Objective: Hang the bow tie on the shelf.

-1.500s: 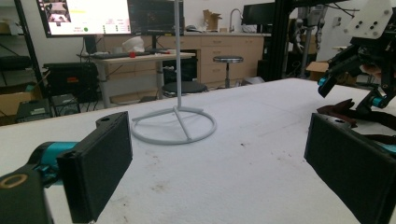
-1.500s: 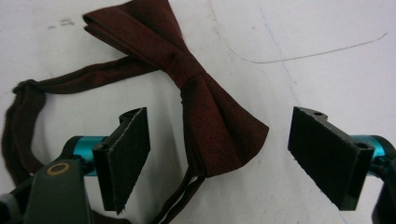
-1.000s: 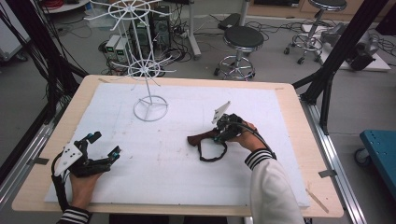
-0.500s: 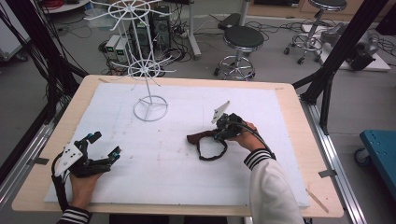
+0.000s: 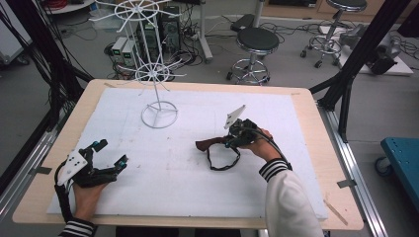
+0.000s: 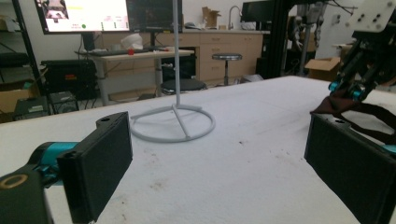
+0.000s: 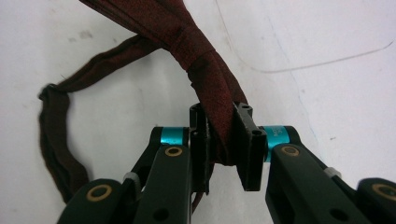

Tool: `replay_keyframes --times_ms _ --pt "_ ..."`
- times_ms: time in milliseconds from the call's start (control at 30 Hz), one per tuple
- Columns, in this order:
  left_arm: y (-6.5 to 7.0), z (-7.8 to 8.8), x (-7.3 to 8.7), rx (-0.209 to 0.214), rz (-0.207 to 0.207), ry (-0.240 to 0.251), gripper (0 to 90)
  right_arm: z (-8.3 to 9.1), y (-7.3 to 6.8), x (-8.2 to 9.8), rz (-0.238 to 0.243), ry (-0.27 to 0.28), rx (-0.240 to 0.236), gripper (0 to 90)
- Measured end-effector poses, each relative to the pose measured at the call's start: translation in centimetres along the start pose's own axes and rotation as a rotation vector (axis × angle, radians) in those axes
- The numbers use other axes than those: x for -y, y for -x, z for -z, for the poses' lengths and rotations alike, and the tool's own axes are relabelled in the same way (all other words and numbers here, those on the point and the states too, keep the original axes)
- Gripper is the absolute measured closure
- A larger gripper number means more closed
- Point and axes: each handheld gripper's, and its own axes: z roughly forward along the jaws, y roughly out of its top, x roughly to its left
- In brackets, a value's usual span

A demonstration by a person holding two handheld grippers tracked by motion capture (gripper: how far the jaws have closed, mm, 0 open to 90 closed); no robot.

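Pinching dark red bow tie [image 7: 205,65], looped strap

right of centre in the high view, the right gripper [image 5: 231,141] has just been closing its jaws and now pinches the dark red fabric bow tie with its thin looped strap [image 5: 213,149], whose knotted end sits between the pads.

Dark red fabric tie [image 5: 216,150] lies on the white mat, strap looped.

Lab: black camera-rig frame [image 5: 363,47], floor cables [image 5: 195,37], stools [image 5: 254,47], monitor [image 6: 81,14], workbench [image 6: 135,56].
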Motion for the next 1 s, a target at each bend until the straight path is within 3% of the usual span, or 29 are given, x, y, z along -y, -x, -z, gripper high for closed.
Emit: replay_keyframes --times_ms 333,500,667,1000 --pt "-0.5 -0.9 -2.0 0.066 -0.008 -0.054 8.1 1.4 -0.6 -0.5 -0.027 0.069 -0.008 77.9" --pt "-0.5 -1.7 -3.2 0.126 -0.019 -0.09 8.1 2.1 -1.1 -0.8 -0.026 0.107 -0.015 77.6" --pt "-0.3 -2.5 -4.4 0.164 -0.06 -0.134 8.1 2.6 -1.5 -1.3 -0.03 0.146 -0.025 77.2" --pt "0.8 -4.5 -6.8 0.269 -0.126 -0.171 8.1 3.3 -2.1 -2.0 -0.027 0.217 -0.049 77.2"
